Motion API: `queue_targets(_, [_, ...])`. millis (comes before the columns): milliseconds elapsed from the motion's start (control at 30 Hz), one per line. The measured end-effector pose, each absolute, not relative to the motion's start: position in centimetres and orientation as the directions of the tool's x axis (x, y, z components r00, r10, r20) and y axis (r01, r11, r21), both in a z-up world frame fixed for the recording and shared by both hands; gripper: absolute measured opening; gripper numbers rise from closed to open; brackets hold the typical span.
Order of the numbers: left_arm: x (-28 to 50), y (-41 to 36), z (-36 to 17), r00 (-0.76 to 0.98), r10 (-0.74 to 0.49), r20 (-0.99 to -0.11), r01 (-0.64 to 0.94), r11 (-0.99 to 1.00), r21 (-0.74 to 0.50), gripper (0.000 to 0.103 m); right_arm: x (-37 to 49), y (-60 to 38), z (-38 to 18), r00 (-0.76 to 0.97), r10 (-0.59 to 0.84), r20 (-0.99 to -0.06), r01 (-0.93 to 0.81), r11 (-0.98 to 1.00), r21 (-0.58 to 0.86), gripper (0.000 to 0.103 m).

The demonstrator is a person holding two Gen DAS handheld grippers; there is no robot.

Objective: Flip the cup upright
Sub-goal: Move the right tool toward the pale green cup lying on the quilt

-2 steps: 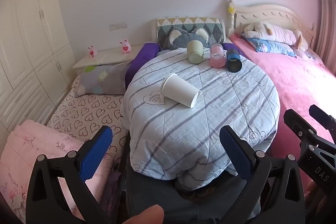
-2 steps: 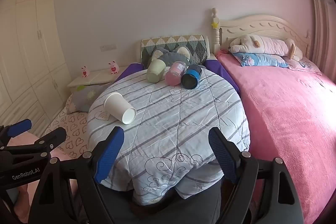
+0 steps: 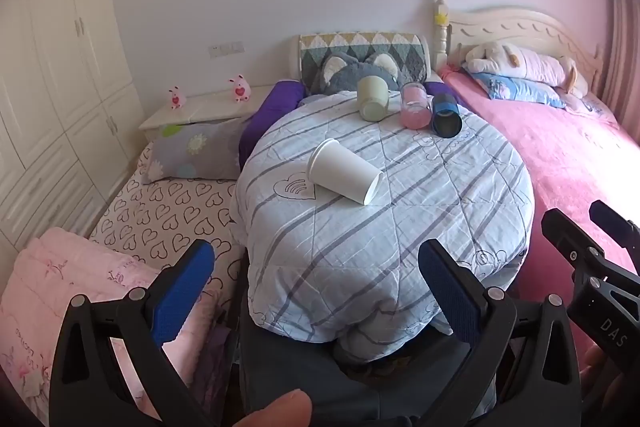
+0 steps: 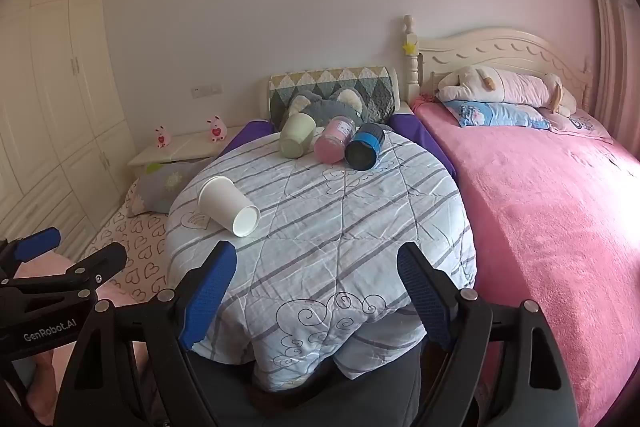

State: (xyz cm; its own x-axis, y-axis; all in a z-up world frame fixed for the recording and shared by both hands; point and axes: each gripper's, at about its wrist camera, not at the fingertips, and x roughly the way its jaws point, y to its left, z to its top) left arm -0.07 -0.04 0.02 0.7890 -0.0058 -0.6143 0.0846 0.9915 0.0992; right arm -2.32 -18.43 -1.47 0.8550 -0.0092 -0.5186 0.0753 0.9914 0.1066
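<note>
Cup: white paper cup [image 3: 344,173] on its side, frame centre, on the quilted tabletop [image 3: 400,227].
Handling: probably light, thin-walled, crushable; take mid-wall gently.
Fingers: left gripper [image 3: 316,291] and right gripper [image 4: 316,291] both wide, empty.

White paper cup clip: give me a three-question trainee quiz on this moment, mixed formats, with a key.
1. True or false: the white paper cup stands upright on the striped quilt.
2. Multiple choice: how many containers lie on the quilt's far side? A) one B) three C) five
3. Fill in: both the left gripper and the right gripper are ____, holding nothing.

Key:
1. False, it lies on its side.
2. B: green cup, pink jar, blue can.
3. Open.
</note>
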Motion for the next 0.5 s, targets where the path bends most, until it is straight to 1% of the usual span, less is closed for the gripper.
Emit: queue_targets(500, [-0.13,-0.08,0.06,0.784,-0.006,-0.621,0.083,0.992,0.094,0.103,-2.27,-18.48,-1.59,0.849,0.000,-0.529,0.069,0.991,0.111,0.084])
